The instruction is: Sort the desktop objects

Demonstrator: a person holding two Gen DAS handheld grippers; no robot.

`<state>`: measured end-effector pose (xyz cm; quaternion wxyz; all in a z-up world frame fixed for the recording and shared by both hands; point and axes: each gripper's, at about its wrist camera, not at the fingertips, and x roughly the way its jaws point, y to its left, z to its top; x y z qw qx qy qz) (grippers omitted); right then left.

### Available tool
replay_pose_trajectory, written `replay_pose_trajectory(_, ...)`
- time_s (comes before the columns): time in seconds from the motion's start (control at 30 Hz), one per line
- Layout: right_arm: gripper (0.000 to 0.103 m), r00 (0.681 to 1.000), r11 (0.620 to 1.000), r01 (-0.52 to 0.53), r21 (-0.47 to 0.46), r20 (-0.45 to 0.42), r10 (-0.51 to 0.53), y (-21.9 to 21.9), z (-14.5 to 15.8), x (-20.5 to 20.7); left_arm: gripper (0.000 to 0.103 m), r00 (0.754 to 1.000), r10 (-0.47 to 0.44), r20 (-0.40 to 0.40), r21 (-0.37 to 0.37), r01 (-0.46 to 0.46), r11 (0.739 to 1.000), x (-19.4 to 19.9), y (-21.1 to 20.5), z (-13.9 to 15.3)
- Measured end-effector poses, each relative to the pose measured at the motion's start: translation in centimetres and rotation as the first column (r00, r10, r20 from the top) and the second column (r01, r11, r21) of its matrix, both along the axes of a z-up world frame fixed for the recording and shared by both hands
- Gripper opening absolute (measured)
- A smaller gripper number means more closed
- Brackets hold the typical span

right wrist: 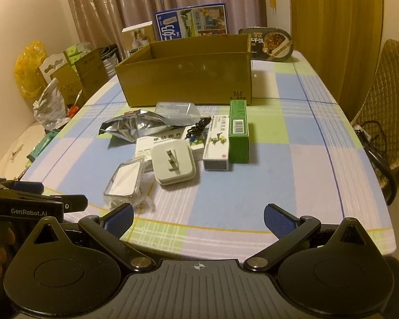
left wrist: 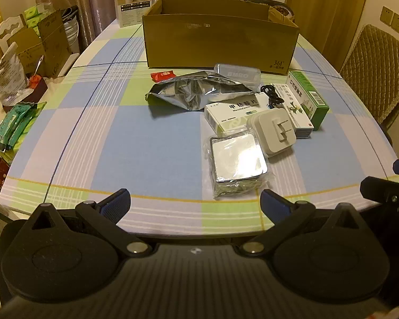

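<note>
A pile of small objects lies mid-table before an open cardboard box (left wrist: 220, 42) (right wrist: 186, 79): a crumpled silver foil bag (left wrist: 196, 91) (right wrist: 135, 126), a white medicine box (left wrist: 232, 111) (right wrist: 163, 139), a white plug adapter (left wrist: 275, 134) (right wrist: 173, 163), a bagged square tin (left wrist: 238, 159) (right wrist: 126, 179), a green carton (left wrist: 308, 98) (right wrist: 239, 131), a black cable (left wrist: 271, 94) (right wrist: 198, 127). My left gripper (left wrist: 195, 202) hovers open over the near table edge, nothing between its fingers. My right gripper (right wrist: 198, 219) is likewise open and empty, right of the left one.
A checked cloth covers the table (left wrist: 135, 138) (right wrist: 292, 159). A small red packet (left wrist: 163, 75) lies left of the foil bag. Tea packets (left wrist: 13, 125) and boxes crowd the left side. A quilted chair (left wrist: 377, 77) (right wrist: 383, 111) stands at the right. Food cartons stand behind the cardboard box.
</note>
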<state>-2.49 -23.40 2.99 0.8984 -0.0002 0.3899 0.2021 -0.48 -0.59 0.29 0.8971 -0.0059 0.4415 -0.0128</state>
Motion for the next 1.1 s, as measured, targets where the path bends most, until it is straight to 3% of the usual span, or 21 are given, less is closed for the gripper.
replay_pose_trajectory(0.1,0.101,1.0,1.0,-0.001,-0.004,-0.002,0.001,0.0,-0.1,-0.1,0.102,1.0,0.005,-0.003,0.0,-0.005,1.0,0.1,0.0,0.0)
replay_pose_trajectory(0.13,0.101,1.0,1.0,-0.002,-0.006,-0.003,0.002,0.1,-0.2,-0.1,0.102,0.998,0.061,-0.005,0.002,-0.061,0.998,0.1,0.0,0.0)
replay_pose_trajectory(0.53,0.101,1.0,1.0,-0.008,-0.014,-0.013,0.008,0.0,-0.4,-0.1,0.102,0.996,0.081,-0.021,-0.019,-0.082,0.996,0.2,0.2,-0.2)
replay_pose_trajectory(1.1,0.101,1.0,1.0,-0.002,-0.022,-0.028,0.002,-0.4,-1.6,1.1,0.102,1.0,-0.018,-0.003,-0.011,0.018,1.0,2.5,-2.0,-1.0)
